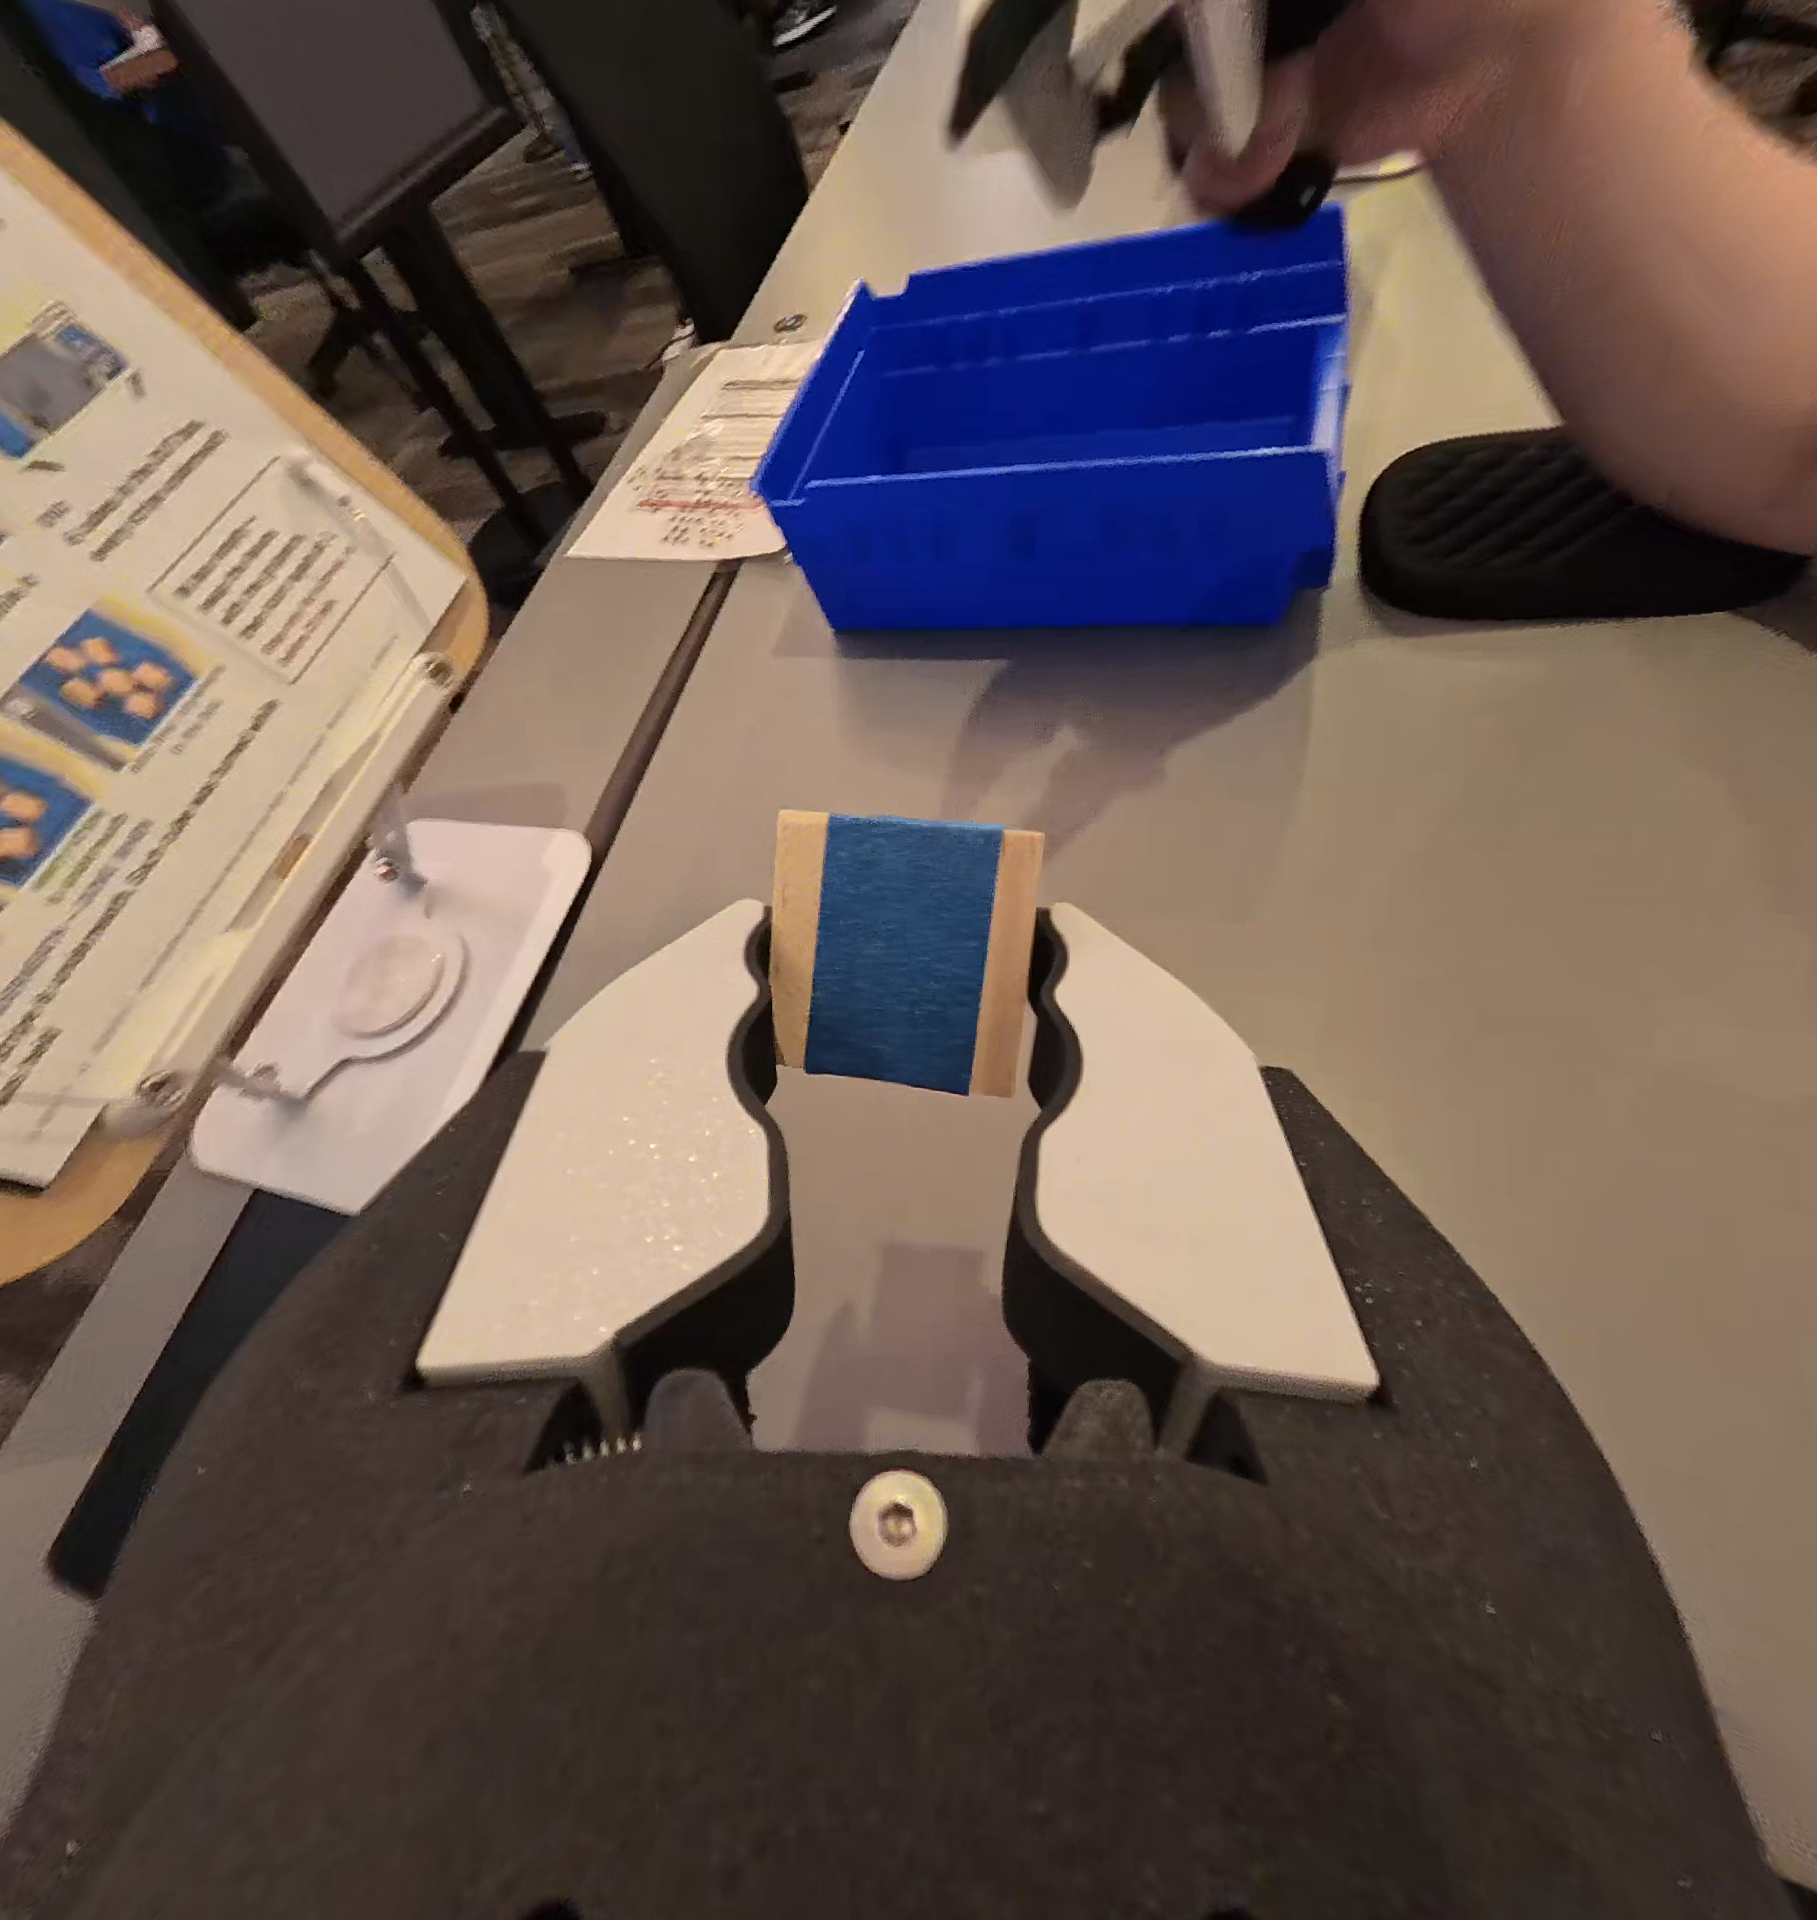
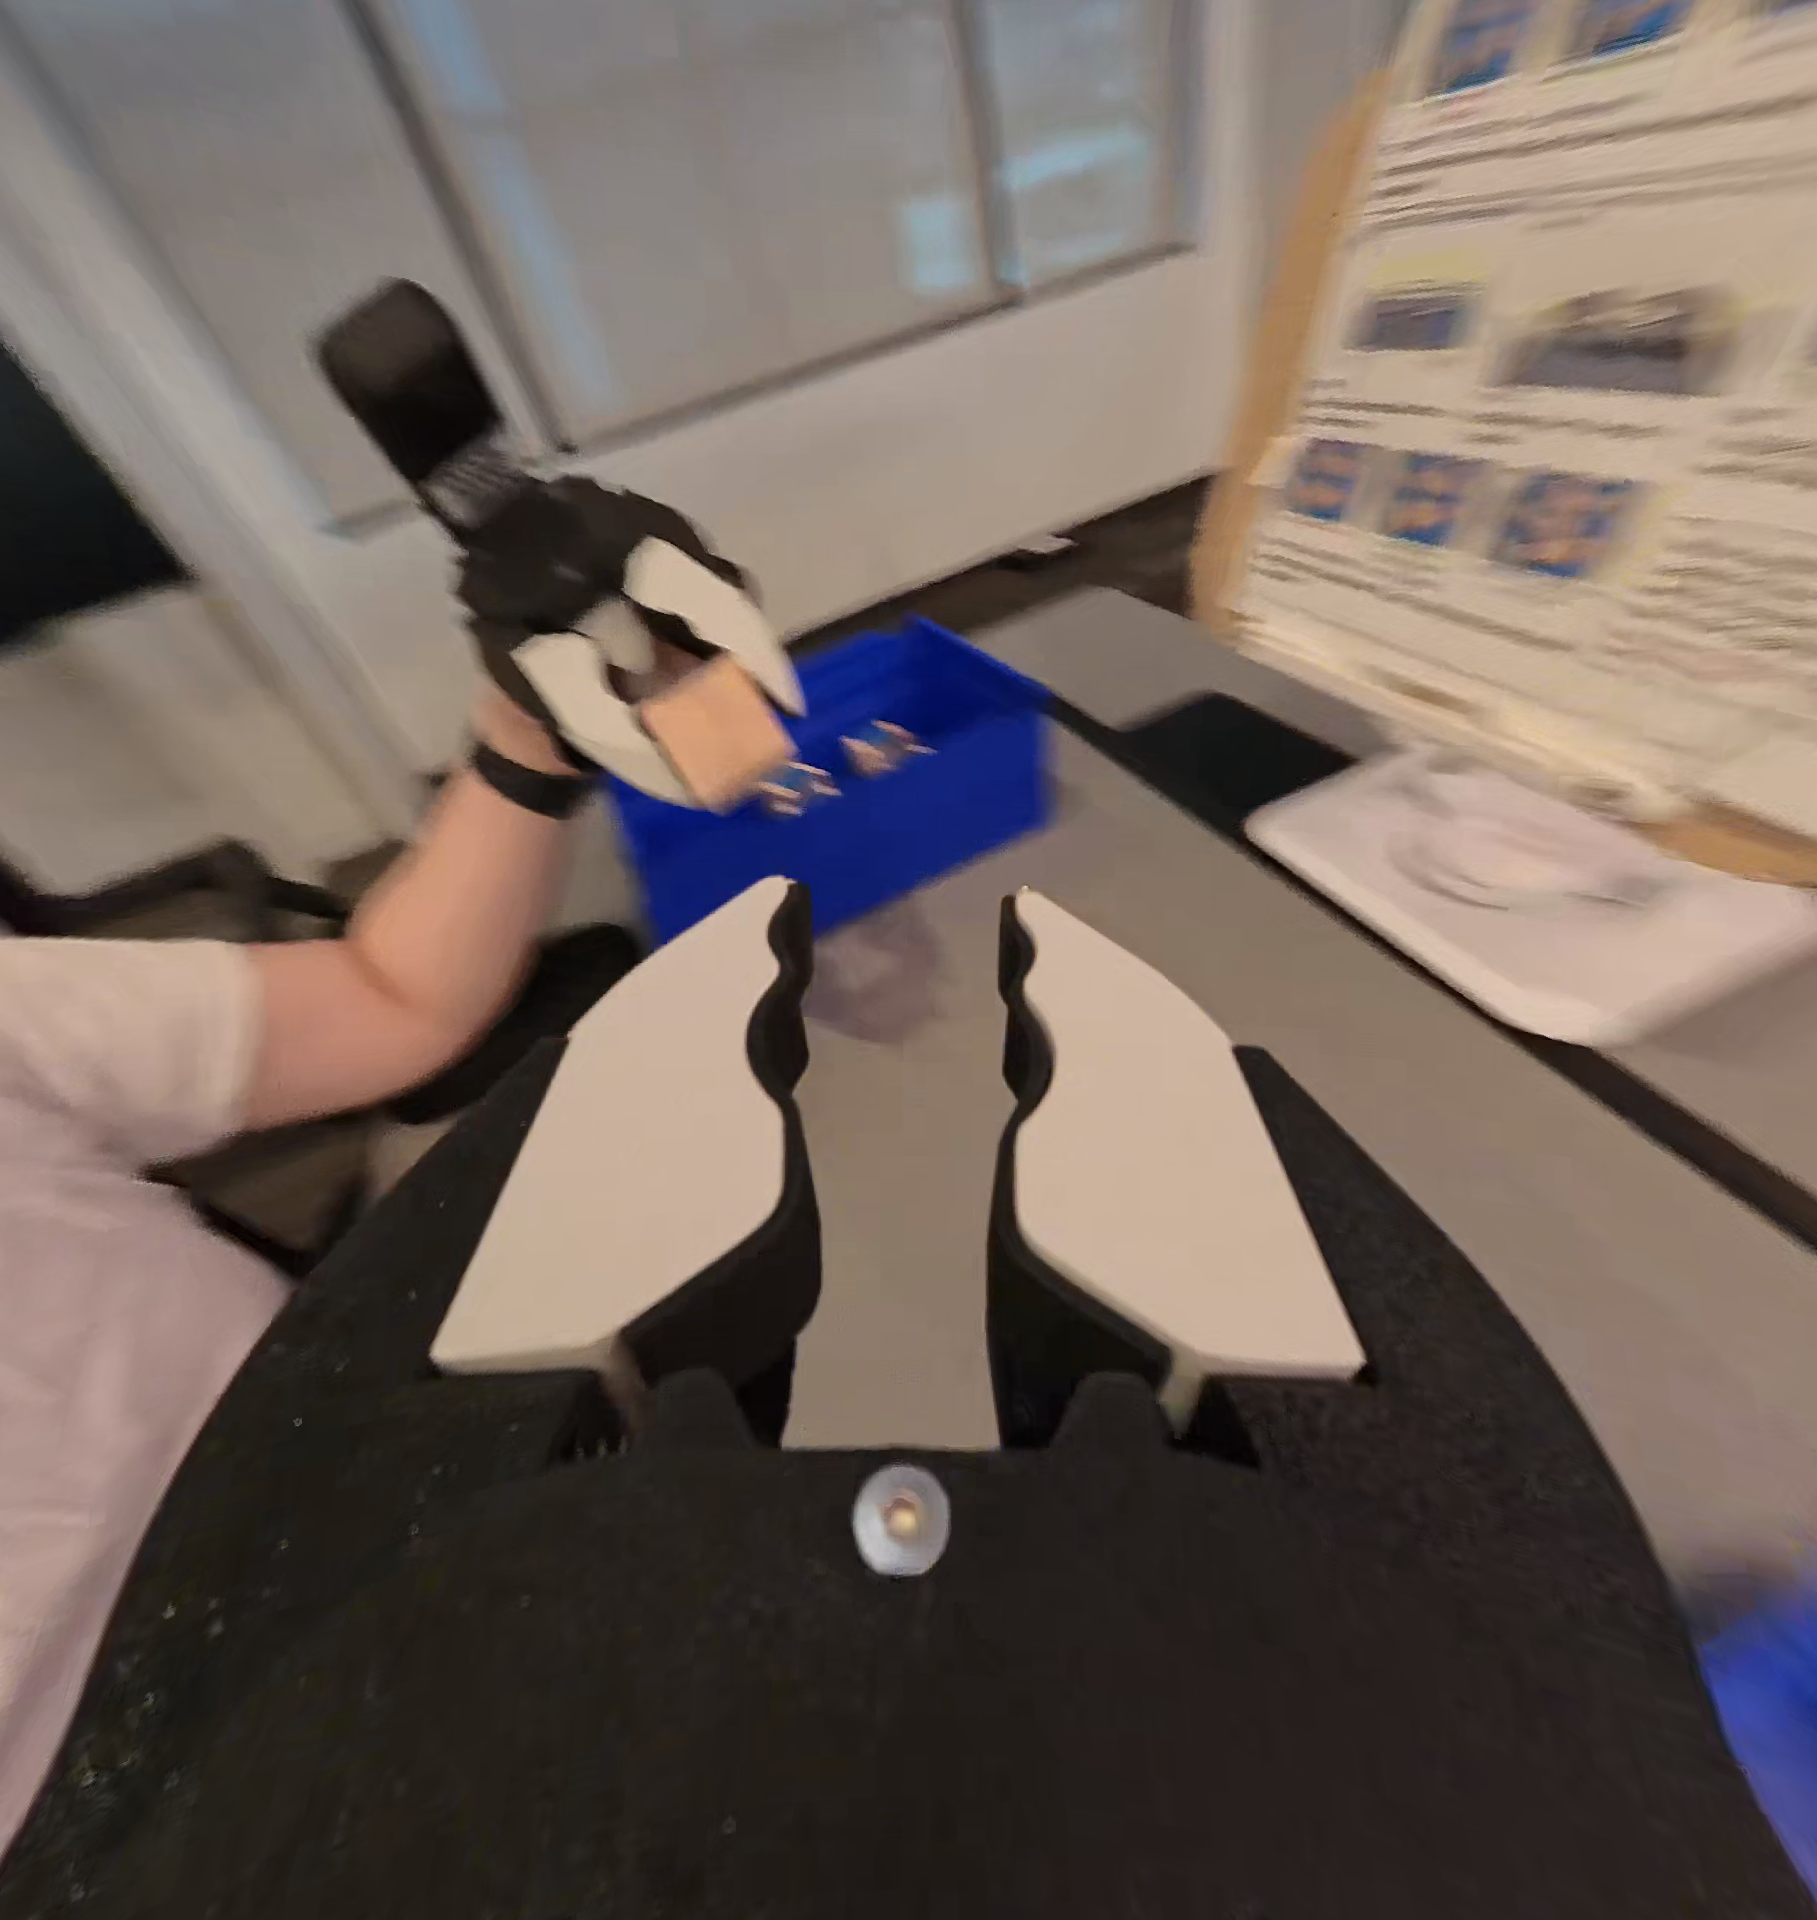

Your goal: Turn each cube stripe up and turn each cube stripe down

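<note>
Left gripper [image 1: 904,997] pinches cube [image 1: 904,951] aloft, near side of blue bin [image 1: 1070,582] — stripe faces camera. Right gripper [image 2: 904,935] fingers spread, empty. Step: reorienting mid-air. Next: roll wrist, set down in bin — other cubes there, blurred, probably stripe up.

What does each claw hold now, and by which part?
The left claw grips a wooden cube with a blue tape stripe by two opposite side faces. The right claw holds nothing.
</note>
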The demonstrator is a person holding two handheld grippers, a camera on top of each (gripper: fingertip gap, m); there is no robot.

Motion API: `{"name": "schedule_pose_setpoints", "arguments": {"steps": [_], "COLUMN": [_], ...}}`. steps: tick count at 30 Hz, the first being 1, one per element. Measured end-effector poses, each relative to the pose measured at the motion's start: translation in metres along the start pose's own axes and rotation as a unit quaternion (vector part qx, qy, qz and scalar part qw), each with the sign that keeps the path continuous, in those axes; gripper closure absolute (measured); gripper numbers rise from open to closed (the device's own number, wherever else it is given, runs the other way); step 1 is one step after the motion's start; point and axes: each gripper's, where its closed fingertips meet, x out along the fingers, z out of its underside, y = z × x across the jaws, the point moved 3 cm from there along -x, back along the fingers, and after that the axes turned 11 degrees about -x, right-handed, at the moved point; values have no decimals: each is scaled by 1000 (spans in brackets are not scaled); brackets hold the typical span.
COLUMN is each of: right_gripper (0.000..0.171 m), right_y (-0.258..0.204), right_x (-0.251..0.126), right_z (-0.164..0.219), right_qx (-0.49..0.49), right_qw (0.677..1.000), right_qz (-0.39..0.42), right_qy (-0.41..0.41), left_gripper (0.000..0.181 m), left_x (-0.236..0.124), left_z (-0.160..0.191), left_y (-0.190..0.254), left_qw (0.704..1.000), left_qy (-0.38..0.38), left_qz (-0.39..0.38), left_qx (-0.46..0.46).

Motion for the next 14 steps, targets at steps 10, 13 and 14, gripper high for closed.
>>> {"name": "schedule_pose_setpoints", "arguments": {"steps": [10, 13, 14], "right_gripper": [96, 97, 94], "right_y": [-60, -56, -57], "right_x": [115, 119, 119], "right_z": [61, 68, 69], "right_qx": [313, 348, 355], "right_qw": [893, 870, 863], "right_qz": [-304, -313, -320], "right_qy": [112, 158, 163], "left_gripper": [135, 135, 135], "left_x": [30, 35, 36], "left_z": [-5, -7, -8], "left_y": [26, 35, 37], "left_qw": [998, 997, 996], "left_qy": [-36, -40, -39], "left_qz": [-11, -8, -9], "left_qx": [56, 71, 76]}}
